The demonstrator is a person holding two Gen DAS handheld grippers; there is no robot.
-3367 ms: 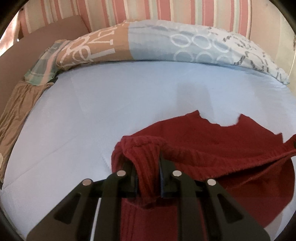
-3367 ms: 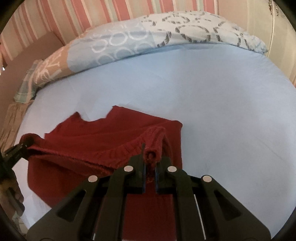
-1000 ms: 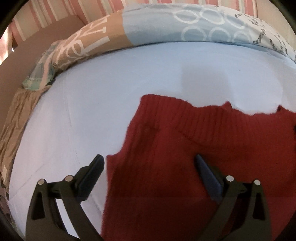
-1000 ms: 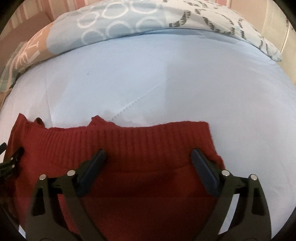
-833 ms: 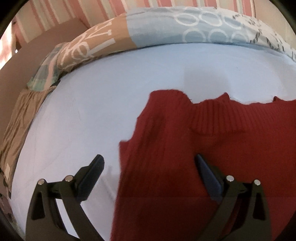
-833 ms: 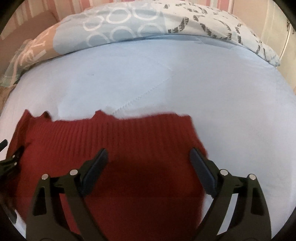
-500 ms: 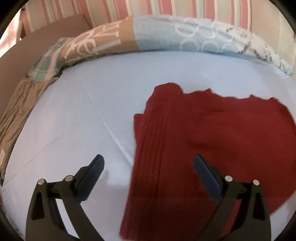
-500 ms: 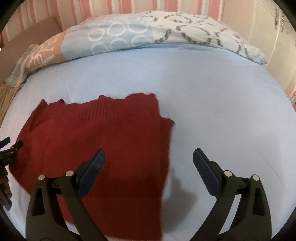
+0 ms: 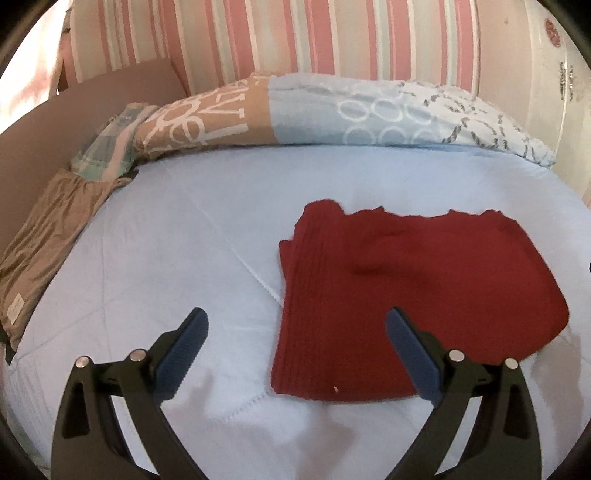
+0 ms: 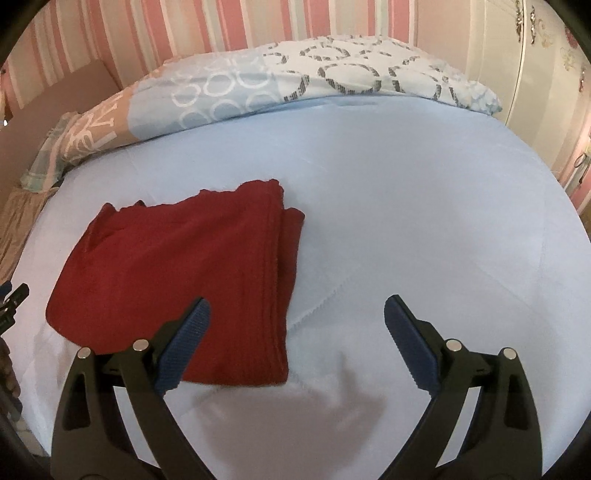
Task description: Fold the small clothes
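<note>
A dark red knitted garment (image 9: 413, 291) lies folded flat on the pale blue bed sheet (image 9: 177, 258). In the left wrist view it sits right of centre, its left edge between the open fingers. My left gripper (image 9: 295, 332) hangs open above the sheet with nothing in it. In the right wrist view the red garment (image 10: 177, 273) lies to the left, on the same bed sheet (image 10: 424, 221). My right gripper (image 10: 295, 325) is open and empty, with its left finger (image 10: 184, 339) over the garment's near right corner. The left gripper's tip (image 10: 11, 299) shows at the left edge.
A patterned blue and tan duvet (image 9: 332, 110) is rolled along the far side of the bed, with a tan cloth (image 9: 48, 236) at the left edge. Striped pink wallpaper (image 10: 221, 26) stands behind, a white cupboard (image 10: 546, 66) at the right.
Both grippers let go of the red garment, opened wide and pulled back and up. The garment now lies folded on the sheet and looks smaller in both views.
</note>
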